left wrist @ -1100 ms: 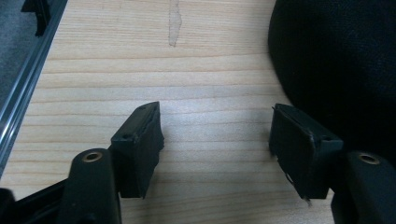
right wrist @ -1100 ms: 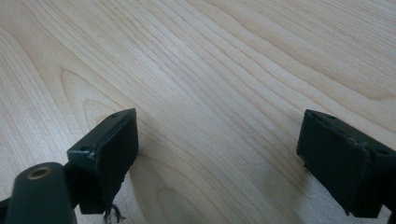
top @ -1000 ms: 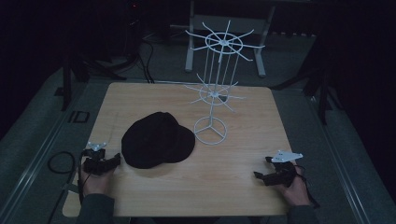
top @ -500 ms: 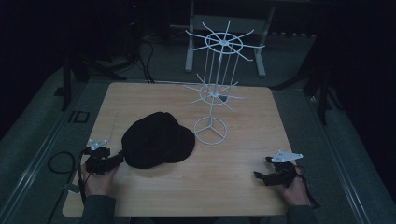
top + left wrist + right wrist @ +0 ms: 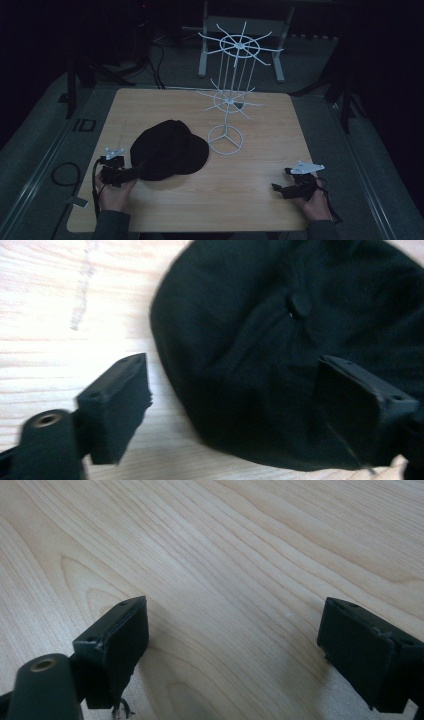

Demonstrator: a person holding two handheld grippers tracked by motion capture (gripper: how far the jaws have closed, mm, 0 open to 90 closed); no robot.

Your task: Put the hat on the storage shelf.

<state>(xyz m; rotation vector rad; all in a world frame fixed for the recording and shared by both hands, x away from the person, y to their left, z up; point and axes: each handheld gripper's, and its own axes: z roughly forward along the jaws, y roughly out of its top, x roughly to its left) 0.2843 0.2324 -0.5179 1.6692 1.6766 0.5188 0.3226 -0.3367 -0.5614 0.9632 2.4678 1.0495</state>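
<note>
A black cap (image 5: 169,149) lies crown-up on the wooden table (image 5: 260,130), left of the middle. Its top button (image 5: 299,305) shows in the left gripper view. My left gripper (image 5: 131,172) is at the cap's near left edge, open, with the cap's rim (image 5: 235,405) between its spread jaws. A white wire display stand (image 5: 230,100) with two tiers of radiating hooks rises just right of the cap. My right gripper (image 5: 278,187) rests open near the table's front right, over bare wood (image 5: 235,605).
The stand's round wire base (image 5: 225,139) sits close to the cap's right side. A cable loop (image 5: 64,175) lies on the floor to the left. A metal frame (image 5: 240,45) stands behind the table.
My left gripper has moved right toward the cap until its jaws reach the cap's edge. The right gripper has stayed in place.
</note>
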